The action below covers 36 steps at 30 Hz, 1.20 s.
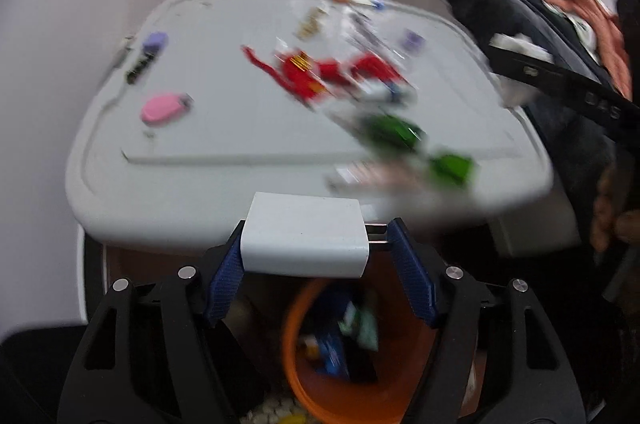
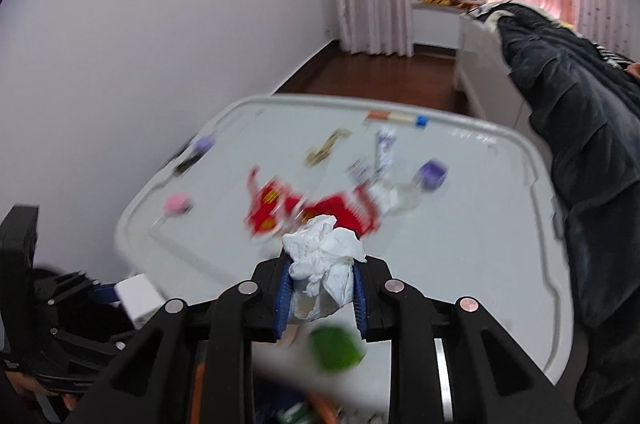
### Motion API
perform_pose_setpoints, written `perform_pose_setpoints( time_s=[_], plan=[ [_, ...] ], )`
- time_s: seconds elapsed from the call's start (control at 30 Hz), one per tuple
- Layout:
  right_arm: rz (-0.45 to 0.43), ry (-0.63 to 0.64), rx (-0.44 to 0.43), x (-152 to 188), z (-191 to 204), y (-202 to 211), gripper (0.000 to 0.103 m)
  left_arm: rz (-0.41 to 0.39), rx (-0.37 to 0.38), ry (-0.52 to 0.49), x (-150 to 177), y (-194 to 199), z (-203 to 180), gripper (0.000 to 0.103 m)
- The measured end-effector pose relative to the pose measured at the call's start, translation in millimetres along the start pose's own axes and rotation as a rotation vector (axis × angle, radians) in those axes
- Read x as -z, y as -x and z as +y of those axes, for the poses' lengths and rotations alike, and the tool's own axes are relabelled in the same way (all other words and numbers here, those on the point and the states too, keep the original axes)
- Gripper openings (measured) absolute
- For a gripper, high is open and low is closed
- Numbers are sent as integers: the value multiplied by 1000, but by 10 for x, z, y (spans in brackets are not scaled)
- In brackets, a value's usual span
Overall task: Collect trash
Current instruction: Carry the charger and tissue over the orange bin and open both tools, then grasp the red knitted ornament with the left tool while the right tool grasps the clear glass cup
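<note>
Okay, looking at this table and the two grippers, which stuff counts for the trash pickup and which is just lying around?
For the job:
- crumpled tissue gripped in the right gripper
- red wrappers
- green wrappers
- orange bin below the table edge

Just lying about:
- white charger, though the left gripper holds it
- pink oval item
- dark clothing beside the table

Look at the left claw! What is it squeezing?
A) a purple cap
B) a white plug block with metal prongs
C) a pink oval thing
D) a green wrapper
B: the left claw is shut on the white boxy plastic charger plug, whose metal prongs point toward one blue pad, above the round orange plastic bin.
</note>
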State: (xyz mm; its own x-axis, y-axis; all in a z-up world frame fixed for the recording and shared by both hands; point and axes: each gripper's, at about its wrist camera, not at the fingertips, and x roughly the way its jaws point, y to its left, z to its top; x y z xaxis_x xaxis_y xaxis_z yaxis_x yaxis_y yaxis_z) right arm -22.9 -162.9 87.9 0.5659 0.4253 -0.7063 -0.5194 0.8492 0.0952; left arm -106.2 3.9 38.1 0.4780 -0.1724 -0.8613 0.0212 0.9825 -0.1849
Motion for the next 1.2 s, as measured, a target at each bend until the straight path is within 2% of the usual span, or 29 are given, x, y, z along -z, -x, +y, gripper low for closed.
perform_pose_setpoints(
  time_s=[0.1,0.2,0.3,0.33,0.37,0.43,0.47,0.53,0.67,0.77,0.8,0.9,0.97,1.07,1.2],
  plan=[
    [69,30,-30,404,224,115,26,97,62,-39,316,-12,-175,67],
    [196,25,-67,919,378,121,26,203,117,-45,583,-128,-283,67],
    [301,-14,-94,1285,438,56,32,288,140,-18,708,-235,-286,67],
    [349,-34,-98,1405,452,13,49,295,138,-10,711,-240,-271,69],
    [376,-44,-95,1454,448,-16,60,299,131,-3,708,-237,-256,70],
    [391,-65,-75,1515,426,-26,73,291,112,23,690,-200,-199,74],
    [383,-70,-70,1506,409,-8,73,278,110,40,683,-174,-162,75],
    [336,-85,-39,1425,357,66,80,252,109,68,704,-103,-110,75],
    [207,-108,-12,1121,179,258,83,151,92,101,568,41,38,75],
    [70,-111,6,729,25,503,88,30,35,86,263,227,123,76],
    [18,-110,13,562,-10,584,96,4,19,76,148,258,143,78],
    [-134,-87,48,60,-131,778,98,-69,-30,55,-228,292,186,82],
    [-212,-78,82,-232,-240,838,98,-81,-54,47,-541,181,184,84],
    [-287,-120,122,-462,-475,825,98,-54,-24,72,-878,-78,161,84],
    [-322,-225,188,-319,-870,653,98,39,1,129,-1324,-644,151,84]
  ],
)
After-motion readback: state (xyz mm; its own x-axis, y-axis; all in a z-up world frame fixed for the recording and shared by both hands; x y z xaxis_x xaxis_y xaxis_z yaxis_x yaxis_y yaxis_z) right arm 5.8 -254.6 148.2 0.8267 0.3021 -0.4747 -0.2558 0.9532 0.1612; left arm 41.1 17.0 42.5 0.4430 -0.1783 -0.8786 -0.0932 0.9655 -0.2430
